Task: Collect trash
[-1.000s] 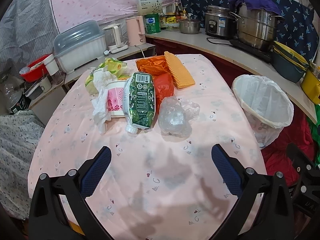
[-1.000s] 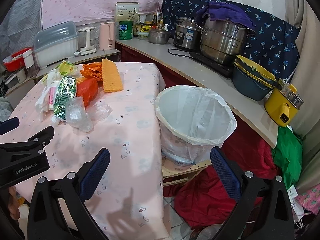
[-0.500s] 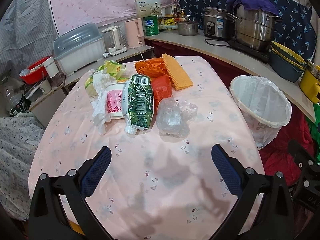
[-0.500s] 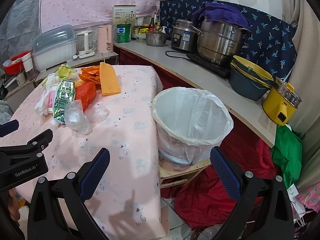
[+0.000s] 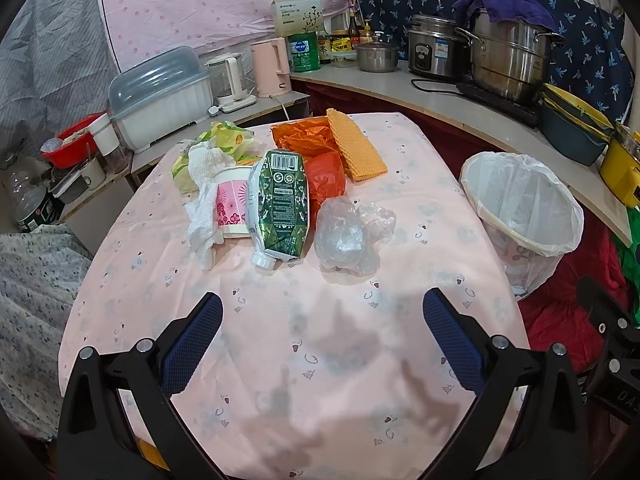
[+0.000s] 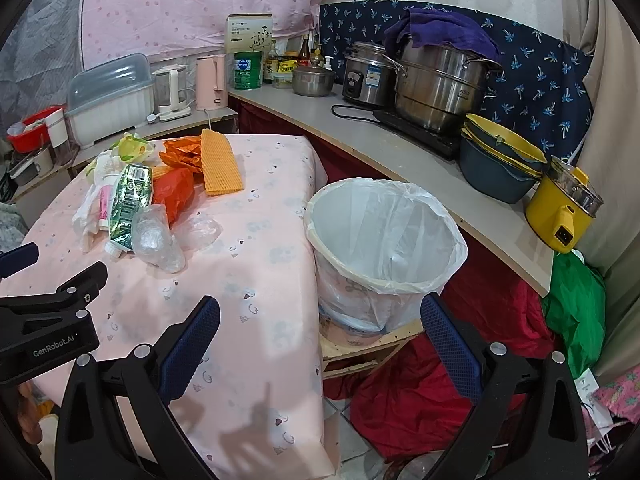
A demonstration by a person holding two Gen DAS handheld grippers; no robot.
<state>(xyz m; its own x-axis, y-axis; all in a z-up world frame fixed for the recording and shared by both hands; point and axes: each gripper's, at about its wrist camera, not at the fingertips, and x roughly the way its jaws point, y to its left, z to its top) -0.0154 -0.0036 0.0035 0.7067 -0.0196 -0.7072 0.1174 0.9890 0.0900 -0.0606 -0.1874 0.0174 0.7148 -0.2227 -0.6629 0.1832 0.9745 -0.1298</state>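
Bare tablecloth (image 5: pixel 320 360) up to trash pile (image 5: pixel 280 200); bin (image 6: pixel 384 240) unobstructed.

Left gripper (image 5: pixel 322 316) and right gripper (image 6: pixel 320 316): black plastic frames, silver screws, two fingers faced with blue cross-hatched pads (image 5: pixel 192 348). White "GenRobot.AI" lettering marks the left gripper's body beside the pink tablecloth (image 6: pixel 256 280).

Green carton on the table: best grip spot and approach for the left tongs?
Grip the green carton across its flat body near the white cap, coming from the near side with the left tongs. It lies flat, cap end nearest; cup and clear bag crowd its sides.
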